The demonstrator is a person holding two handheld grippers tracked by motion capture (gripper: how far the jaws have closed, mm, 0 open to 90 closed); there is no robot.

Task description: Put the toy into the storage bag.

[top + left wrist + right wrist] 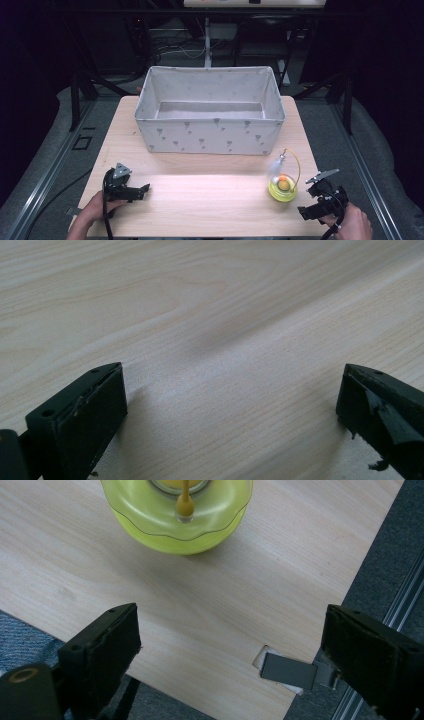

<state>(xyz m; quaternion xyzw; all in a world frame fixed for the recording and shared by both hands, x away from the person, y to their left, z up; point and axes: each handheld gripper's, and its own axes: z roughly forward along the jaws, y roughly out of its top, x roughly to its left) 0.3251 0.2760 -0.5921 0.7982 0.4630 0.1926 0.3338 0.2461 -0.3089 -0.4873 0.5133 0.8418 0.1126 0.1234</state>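
Near the right gripper [230,645], jaws released, the yellow toy [177,517] is cut off above.

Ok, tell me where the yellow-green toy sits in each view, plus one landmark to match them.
High view: yellow-green toy lower right on the table, just left of the right gripper.
Left gripper view: not in this picture.
Right gripper view: top centre, ahead of the open fingers.
Shared landmark: the light wooden table.
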